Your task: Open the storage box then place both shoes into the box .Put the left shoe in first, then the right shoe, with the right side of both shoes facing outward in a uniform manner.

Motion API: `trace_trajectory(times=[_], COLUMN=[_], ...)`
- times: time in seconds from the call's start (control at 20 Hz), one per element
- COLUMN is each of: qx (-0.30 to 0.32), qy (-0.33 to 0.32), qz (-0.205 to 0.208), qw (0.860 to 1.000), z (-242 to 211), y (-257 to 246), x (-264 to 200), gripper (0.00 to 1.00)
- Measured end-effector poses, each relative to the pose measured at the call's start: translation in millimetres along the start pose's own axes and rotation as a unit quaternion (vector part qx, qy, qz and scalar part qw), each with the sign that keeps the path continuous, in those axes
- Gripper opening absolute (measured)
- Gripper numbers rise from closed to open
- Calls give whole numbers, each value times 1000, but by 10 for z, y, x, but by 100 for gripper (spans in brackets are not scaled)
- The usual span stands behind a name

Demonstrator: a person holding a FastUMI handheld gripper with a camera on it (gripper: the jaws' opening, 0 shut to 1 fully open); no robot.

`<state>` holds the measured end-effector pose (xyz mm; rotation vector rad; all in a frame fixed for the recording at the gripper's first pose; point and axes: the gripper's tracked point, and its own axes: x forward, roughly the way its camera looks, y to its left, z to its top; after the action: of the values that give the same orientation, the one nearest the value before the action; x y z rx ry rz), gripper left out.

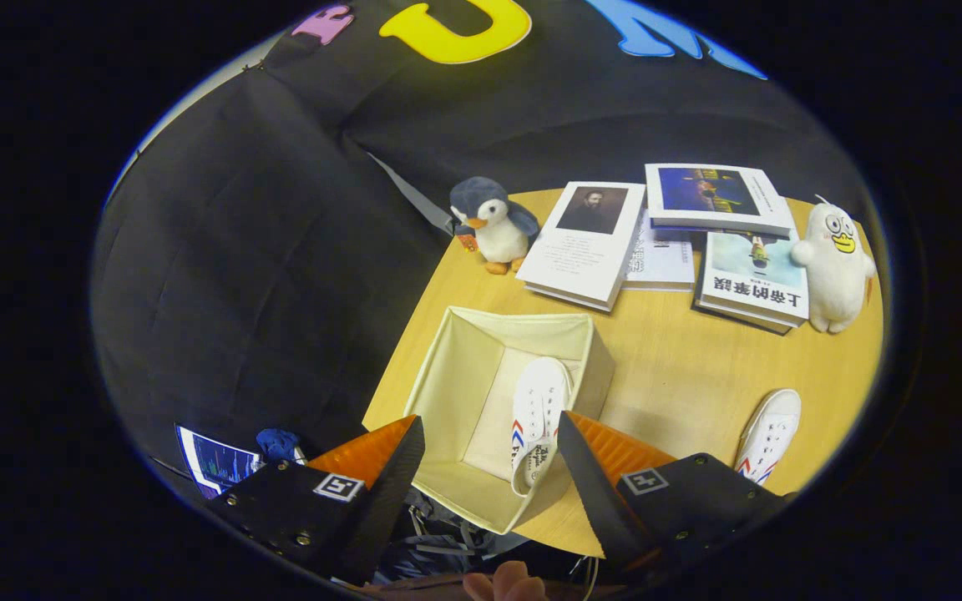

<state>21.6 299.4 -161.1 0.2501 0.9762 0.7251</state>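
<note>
The cream fabric storage box [456,351] stands open on the wooden table [681,367], below and between my fingers. One white shoe [536,409] with red and blue stripes lies inside it, along the box's right wall, close to my right finger. A second white shoe [772,432] lies on the table to the right of the box, beyond my right finger. My gripper [489,438] hovers above the box with its fingers spread wide and nothing between them.
Beyond the box sit a penguin plush [491,222], several books [588,242] and a white duck plush [835,265]. The table's left edge runs beside the box. A screen [214,461] glows low on the left. A hand [504,584] shows below the fingers.
</note>
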Motion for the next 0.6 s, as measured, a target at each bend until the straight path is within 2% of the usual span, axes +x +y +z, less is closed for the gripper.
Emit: trace_trajectory(times=[0.35,0.6], qx=[43,81], qy=[-48,-67], qz=[-41,-86], qw=[997,991], z=[-26,-166], y=[-729,-1369], x=[-594,-930], gripper=[96,96])
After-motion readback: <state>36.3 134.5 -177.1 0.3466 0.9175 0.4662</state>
